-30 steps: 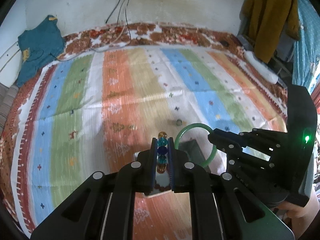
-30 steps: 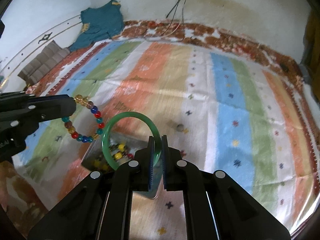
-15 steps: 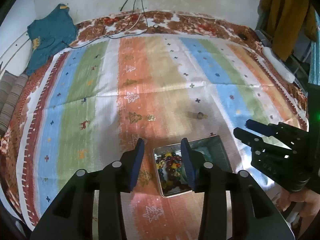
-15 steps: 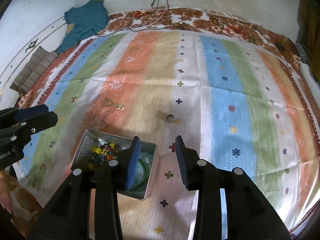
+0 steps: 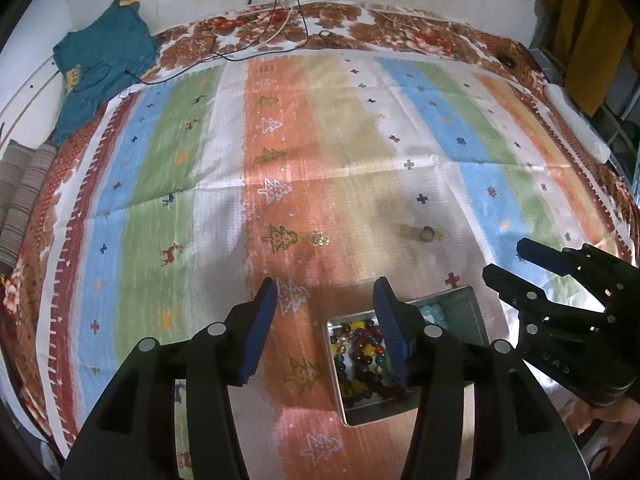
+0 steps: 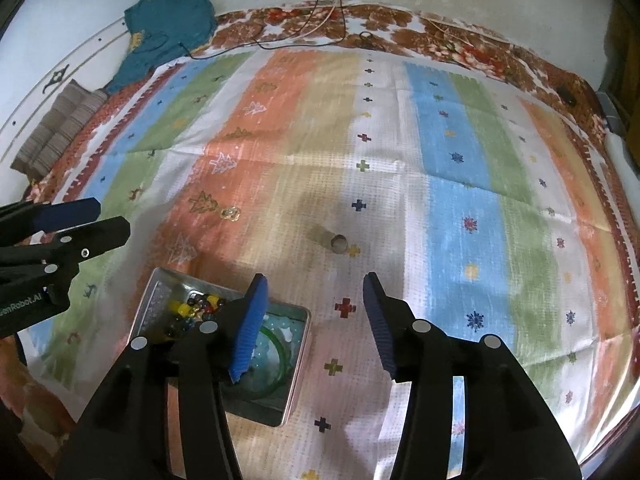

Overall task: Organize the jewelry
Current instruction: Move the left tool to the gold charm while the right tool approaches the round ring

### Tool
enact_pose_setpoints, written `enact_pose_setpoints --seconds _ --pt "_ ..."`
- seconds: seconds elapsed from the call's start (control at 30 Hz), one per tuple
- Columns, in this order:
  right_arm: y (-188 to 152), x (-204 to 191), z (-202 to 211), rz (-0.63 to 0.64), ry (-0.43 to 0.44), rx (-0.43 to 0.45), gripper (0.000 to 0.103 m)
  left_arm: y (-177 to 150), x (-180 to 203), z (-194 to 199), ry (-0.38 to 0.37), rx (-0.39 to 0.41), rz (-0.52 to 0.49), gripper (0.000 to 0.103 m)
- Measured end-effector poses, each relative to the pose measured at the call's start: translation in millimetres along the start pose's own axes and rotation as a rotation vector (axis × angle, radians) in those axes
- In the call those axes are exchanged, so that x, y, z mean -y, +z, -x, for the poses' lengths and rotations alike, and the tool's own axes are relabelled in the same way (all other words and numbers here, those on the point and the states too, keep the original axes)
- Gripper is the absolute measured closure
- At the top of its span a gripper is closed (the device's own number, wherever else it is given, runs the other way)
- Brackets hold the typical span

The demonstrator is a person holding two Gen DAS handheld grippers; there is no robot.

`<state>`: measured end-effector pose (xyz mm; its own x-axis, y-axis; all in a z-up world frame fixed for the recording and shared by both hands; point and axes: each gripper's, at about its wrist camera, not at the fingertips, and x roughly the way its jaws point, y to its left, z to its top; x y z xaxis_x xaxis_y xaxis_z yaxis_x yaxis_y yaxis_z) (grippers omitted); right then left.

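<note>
Both the left gripper [image 5: 324, 292] and right gripper [image 6: 314, 286] hung wide open, empty, above the tin [image 6: 298, 354]; the ring [image 6: 339, 243] beyond it probably needed a low, centred pinch.

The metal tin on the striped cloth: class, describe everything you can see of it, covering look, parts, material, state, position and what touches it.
The metal tin is a shallow, rectangular, silvery open tray with raised walls and no lid in sight. It lies flat on the striped cloth. One side holds a heap of multicoloured beaded bracelets; the other side, with a pale teal floor, holds a green bangle lying flat. The open left gripper and the open right gripper partly hide it; neither visibly touches it.
</note>
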<state>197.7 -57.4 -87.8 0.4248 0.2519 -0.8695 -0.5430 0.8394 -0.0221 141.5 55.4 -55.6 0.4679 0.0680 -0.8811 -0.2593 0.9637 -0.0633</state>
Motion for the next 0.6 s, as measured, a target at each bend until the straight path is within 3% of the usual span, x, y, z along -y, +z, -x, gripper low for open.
enact_pose_setpoints --seconds 0.6 --pt "20.9 8.2 -40.3 0.01 -0.02 -0.088 0.045 25.1 -0.8 -47.7 0.048 -0.091 -0.021 0.043"
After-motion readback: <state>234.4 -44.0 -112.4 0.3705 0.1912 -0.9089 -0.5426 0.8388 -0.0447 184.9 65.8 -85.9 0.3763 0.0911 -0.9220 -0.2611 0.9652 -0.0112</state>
